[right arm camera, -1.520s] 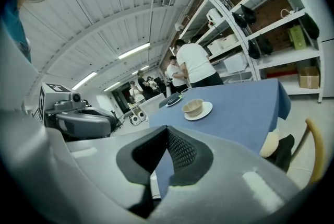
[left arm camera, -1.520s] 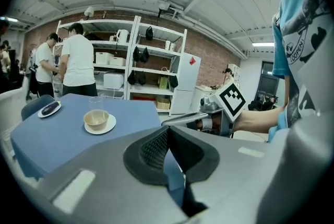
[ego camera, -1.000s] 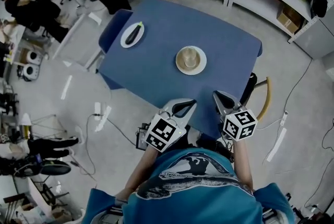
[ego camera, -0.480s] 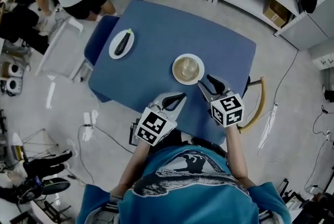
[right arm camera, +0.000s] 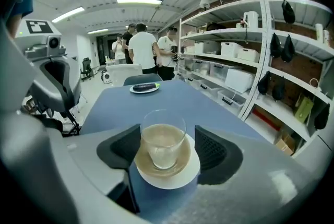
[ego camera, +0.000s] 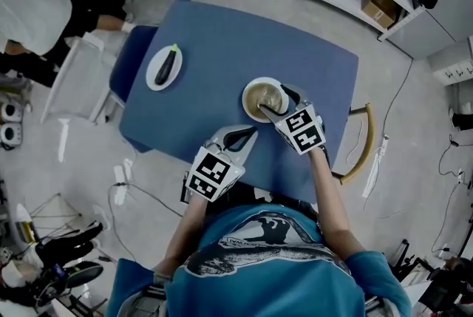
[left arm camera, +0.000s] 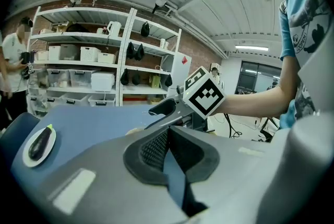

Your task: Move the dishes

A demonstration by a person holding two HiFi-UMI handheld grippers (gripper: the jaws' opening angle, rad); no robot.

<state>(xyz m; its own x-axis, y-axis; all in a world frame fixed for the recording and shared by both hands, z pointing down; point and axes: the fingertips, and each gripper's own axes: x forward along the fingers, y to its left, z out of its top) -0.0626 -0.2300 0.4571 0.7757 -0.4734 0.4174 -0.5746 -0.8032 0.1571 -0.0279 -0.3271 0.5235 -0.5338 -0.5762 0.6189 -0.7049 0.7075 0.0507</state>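
A white saucer with a tan centre bears a clear glass on the blue table. My right gripper has just been opening and stands open, one jaw on each side of the glass and saucer, with the pads not pressing. My left gripper hovers shut and empty over the table's near edge, left of the saucer. A second white plate with a dark eggplant lies at the table's far left; the eggplant plate also shows in the left gripper view.
A blue chair stands against the table's left side, by the eggplant plate. A wooden chair back is at the right edge. People stand beyond the table's far end. Shelves with bins run along the right. Cables lie on the floor.
Both grippers have moved forward over the table. The right one has rolled, opened from shut and reached the saucer, so the glass now sits between its jaws. The left stays shut.
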